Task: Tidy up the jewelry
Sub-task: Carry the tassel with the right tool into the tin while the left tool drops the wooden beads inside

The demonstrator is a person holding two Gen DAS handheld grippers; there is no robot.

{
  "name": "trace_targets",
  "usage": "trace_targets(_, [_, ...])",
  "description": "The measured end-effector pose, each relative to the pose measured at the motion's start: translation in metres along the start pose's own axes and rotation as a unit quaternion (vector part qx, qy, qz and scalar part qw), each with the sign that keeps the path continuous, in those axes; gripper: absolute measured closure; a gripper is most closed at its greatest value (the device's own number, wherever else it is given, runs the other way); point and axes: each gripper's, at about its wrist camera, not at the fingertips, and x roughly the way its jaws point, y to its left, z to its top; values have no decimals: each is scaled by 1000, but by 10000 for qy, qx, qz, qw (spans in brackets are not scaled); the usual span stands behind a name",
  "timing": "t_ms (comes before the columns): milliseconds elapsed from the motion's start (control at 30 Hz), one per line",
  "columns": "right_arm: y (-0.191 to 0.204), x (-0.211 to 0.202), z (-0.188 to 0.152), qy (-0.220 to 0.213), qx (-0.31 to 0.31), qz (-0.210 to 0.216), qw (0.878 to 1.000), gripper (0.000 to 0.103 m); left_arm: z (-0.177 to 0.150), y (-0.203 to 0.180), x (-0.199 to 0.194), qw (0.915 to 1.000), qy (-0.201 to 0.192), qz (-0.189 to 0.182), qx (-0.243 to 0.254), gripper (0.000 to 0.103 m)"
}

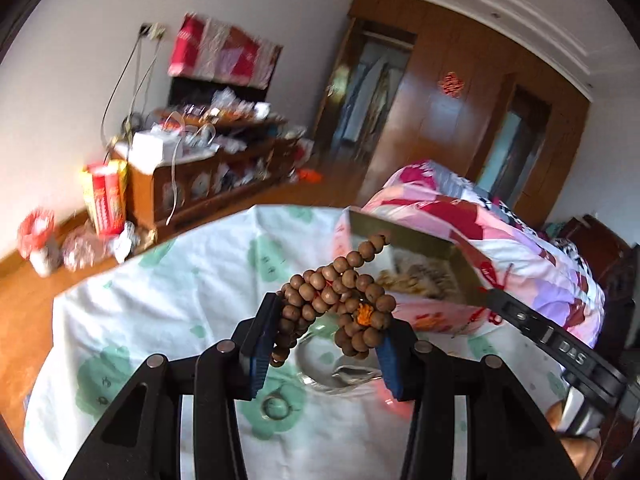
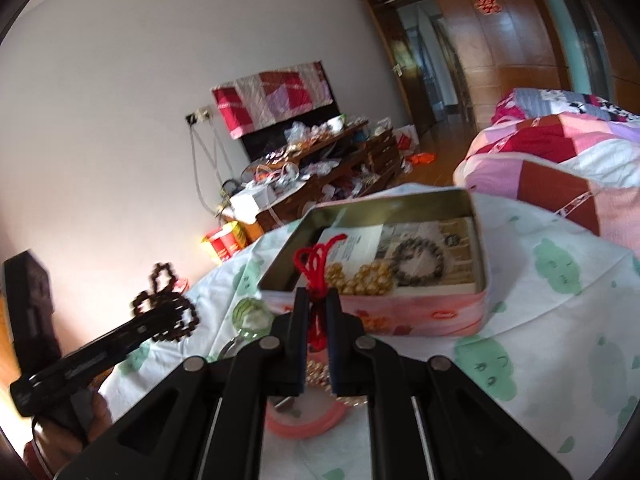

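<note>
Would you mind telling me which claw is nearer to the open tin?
The right claw sits just before the tin's front wall, clamping a red cord. The left claw, gripping wooden beads, is farther off.

A bed covered by a white sheet (image 2: 540, 344) with green cloud prints carries everything. Ahead of the right claw (image 2: 316, 312) an open pink tin (image 2: 400, 312) sits on it. A ring (image 1: 276, 406) and a clear glass dish (image 1: 320, 360) lie below the left claw (image 1: 324, 336). A patchwork quilt (image 2: 560, 152) is heaped beyond the tin.
</note>
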Motion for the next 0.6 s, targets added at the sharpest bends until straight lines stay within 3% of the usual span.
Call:
trace_targets(267, [-14, -16, 18, -248, 188, -83, 9995, 92, 26, -27, 8, 9989, -240, -294, 290, 57])
trace_targets(600, [-52, -12, 61, -498, 494, -250, 9972, 92, 51, -46, 58, 9984, -235, -430, 271, 57])
